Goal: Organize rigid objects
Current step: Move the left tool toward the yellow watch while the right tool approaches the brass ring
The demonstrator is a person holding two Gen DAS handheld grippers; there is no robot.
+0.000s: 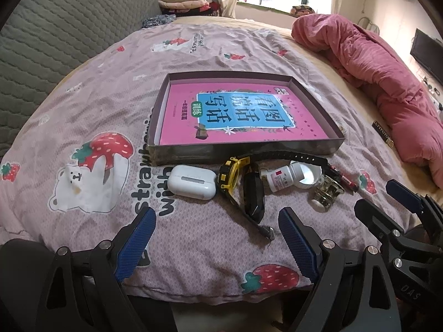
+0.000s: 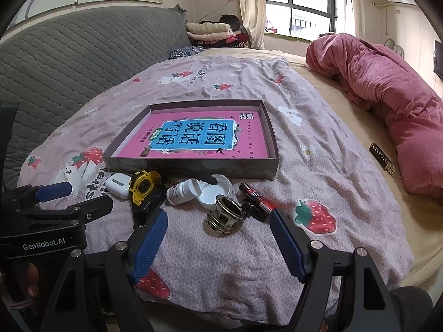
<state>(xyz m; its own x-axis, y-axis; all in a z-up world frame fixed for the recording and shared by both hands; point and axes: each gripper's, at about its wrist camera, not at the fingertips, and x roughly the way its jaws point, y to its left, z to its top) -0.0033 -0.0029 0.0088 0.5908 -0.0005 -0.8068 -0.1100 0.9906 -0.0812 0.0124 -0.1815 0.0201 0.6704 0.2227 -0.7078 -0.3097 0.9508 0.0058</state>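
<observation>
Nearest, both tongs held spread and empty above the strawberry-print quilt (image 1: pixel 193 238), left tongs (image 1: pixel 216 238) lined up toward the earbud case and watch, right tongs (image 2: pixel 218 238) toward the metal ring piece, presumably so each can take whatever lies closest. Just beyond, laid in a loose row on the quilt along the near wall of the tray: white earbud case (image 1: pixel 191 181), yellow-and-black watch (image 1: pixel 229 175) with its strap running behind the others, dark glossy fob-like item (image 1: pixel 253 196), white pill bottle (image 1: pixel 279 178) on its side touching a white lid (image 1: pixel 307 175), shiny metal ring piece (image 2: pixel 225 215), and red-and-black marker (image 2: pixel 256 196). Grouped tight against the tray, likely for short carries over its low rim. Farther on, shallow box tray (image 1: pixel 163 116) holding only a pink booklet (image 1: pixel 238 113) flat on its floor, so none sorted yet. Farthest, rolled pink duvet (image 1: pixel 387 83) and grey headboard (image 1: pixel 55 27).
</observation>
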